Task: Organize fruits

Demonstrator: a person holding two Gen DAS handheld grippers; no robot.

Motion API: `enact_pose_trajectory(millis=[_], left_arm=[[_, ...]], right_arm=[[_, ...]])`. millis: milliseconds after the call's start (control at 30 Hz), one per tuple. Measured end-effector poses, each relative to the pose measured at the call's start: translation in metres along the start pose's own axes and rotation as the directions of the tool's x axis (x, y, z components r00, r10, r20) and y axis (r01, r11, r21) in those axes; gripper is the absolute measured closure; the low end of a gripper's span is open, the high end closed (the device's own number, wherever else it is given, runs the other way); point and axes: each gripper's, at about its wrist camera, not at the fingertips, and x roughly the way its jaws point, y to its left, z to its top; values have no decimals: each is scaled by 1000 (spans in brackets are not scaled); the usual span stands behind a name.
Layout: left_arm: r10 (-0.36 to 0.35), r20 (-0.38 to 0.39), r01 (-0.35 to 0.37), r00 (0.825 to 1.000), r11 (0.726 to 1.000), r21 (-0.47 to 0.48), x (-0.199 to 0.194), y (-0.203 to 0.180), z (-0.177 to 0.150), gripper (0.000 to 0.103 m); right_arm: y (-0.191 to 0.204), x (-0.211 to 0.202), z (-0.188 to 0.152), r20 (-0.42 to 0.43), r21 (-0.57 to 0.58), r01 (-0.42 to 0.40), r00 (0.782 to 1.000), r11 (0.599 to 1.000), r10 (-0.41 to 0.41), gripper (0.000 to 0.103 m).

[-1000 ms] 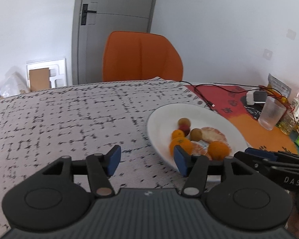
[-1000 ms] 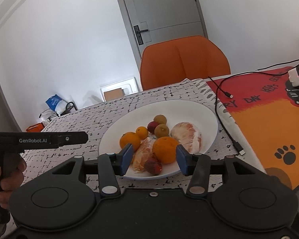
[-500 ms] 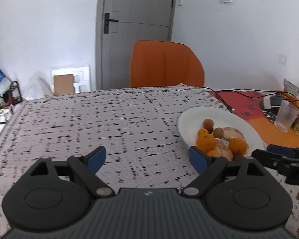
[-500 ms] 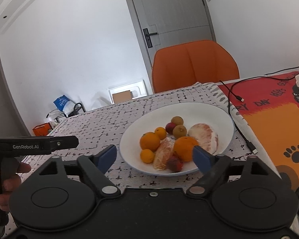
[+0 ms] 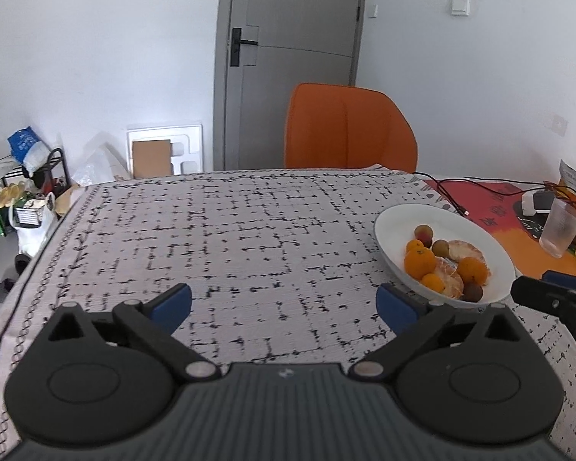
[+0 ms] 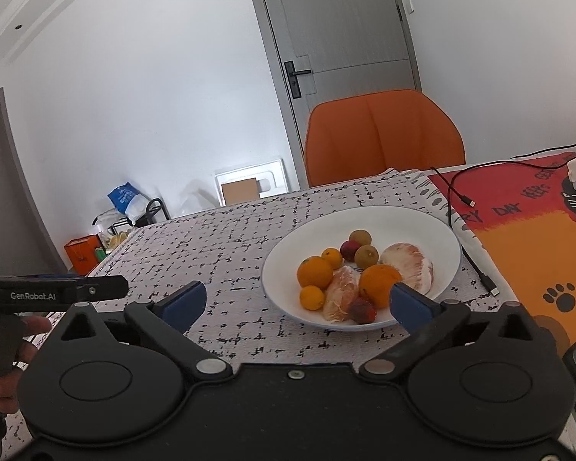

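A white plate [image 6: 414, 221] on the patterned tablecloth holds several fruits: oranges [image 6: 314, 271], small mandarins, peeled citrus pieces [image 6: 409, 265], brownish round fruits [image 6: 366, 255] and a dark red one [image 6: 362, 310]. The plate also shows at the right of the left wrist view [image 5: 397, 217]. My right gripper [image 6: 295, 305] is wide open and empty, just in front of the plate's near rim. My left gripper [image 5: 284, 303] is wide open and empty over bare tablecloth, left of the plate.
An orange chair [image 5: 349, 130] stands behind the table. A black cable [image 6: 476, 265] runs along the plate's right side over a red and orange mat [image 6: 537, 238]. A clear cup [image 5: 560, 226] and bottles stand at the far right. Clutter sits on the floor at left.
Both grippers have opened from nearly shut to wide open and pulled back from the plate. The left gripper has swung left, so the plate now lies at its right.
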Motion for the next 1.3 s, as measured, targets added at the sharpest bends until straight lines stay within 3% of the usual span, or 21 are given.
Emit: enact_pose_trajectory(millis=[433,1300], left_arm=[[50,12,-50,999,999,2,-32,13,-3,1],[75,8,-75,997,997,15,-83,16,-17,1]], right_arm=[[16,-18,1,0,-23,-17,1000,1000,17,0],[26,-53,-6,-24,-10,-53,998,999,53,0]])
